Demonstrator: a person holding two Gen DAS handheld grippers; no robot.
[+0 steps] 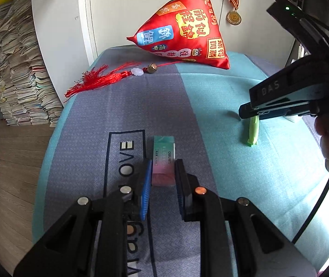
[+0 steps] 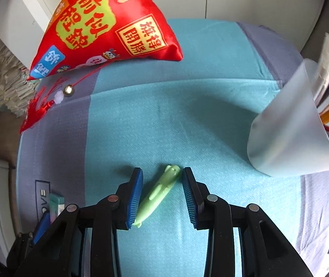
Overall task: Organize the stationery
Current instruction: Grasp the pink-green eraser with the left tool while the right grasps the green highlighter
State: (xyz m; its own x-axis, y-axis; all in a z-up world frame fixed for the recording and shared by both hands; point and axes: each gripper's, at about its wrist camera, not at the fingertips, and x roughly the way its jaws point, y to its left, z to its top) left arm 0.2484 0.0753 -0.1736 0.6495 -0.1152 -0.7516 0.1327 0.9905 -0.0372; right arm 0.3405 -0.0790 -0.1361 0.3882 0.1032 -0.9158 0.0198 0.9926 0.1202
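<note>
A pink-and-mint eraser [image 1: 164,147] lies on the grey-blue stripe of the cloth, and my left gripper [image 1: 164,162] is shut on it, blue pads against its two long sides. A light green pen [image 2: 158,194] lies slantwise on the teal stripe. My right gripper [image 2: 162,170] straddles it from above and is open, with a gap at the right pad and the left pad close to the pen's lower end. The left wrist view shows the right gripper [image 1: 247,113] over the pen [image 1: 253,131]. The eraser [image 2: 57,202] also appears at the lower left of the right wrist view.
A red triangular pillow [image 1: 185,27] stands at the back, its red tassel and bell [image 1: 99,79] beside it. A frosted plastic sheet [image 2: 291,133] with pens behind it rises at the right. Stacked books [image 1: 14,69] stand on the floor at the left.
</note>
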